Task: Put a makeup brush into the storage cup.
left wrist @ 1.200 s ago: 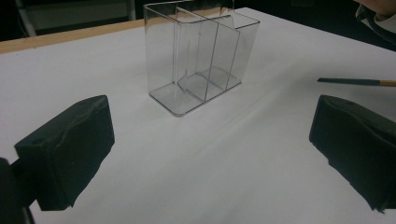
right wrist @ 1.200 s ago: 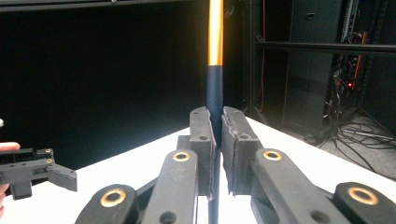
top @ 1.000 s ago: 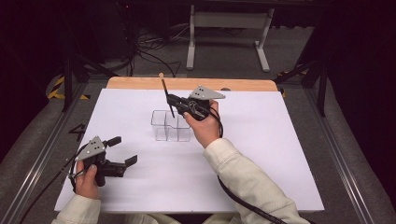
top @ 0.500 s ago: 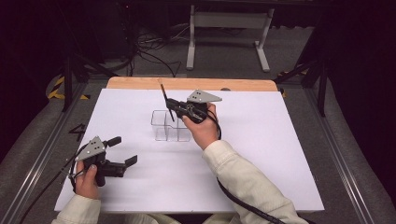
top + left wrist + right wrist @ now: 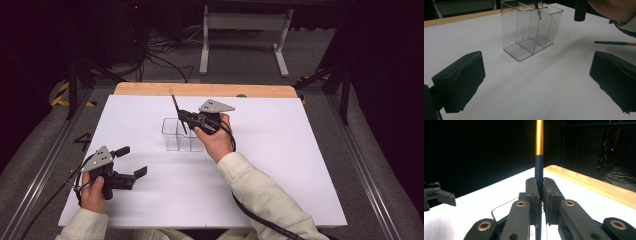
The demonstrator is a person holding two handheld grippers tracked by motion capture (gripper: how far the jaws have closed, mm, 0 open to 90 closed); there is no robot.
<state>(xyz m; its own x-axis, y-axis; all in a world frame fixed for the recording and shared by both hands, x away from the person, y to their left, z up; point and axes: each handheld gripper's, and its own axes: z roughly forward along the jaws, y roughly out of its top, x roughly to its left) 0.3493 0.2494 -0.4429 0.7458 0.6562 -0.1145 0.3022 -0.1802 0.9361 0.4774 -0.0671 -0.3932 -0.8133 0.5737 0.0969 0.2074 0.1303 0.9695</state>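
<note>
A clear plastic organizer (image 5: 181,135) with several compartments stands mid-table on the white sheet. My right gripper (image 5: 187,119) hovers just above it, shut on a thin brush (image 5: 176,107) that leans up and to the left. The right gripper view has the two jaws pressed on the brush's dark shaft (image 5: 539,167), below its gold part. From the left gripper view, the brush's lower end (image 5: 538,11) dips into the organizer (image 5: 531,30). My left gripper (image 5: 131,161) rests at the front left, open, with nothing between its jaws.
A second brush (image 5: 615,43) lies flat on the white sheet to the right of the organizer. A wooden strip (image 5: 205,90) runs along the table's far edge. Metal rails (image 5: 45,165) flank both sides.
My right gripper has sunk a little toward the organizer with the brush in it. The left gripper has stayed put.
</note>
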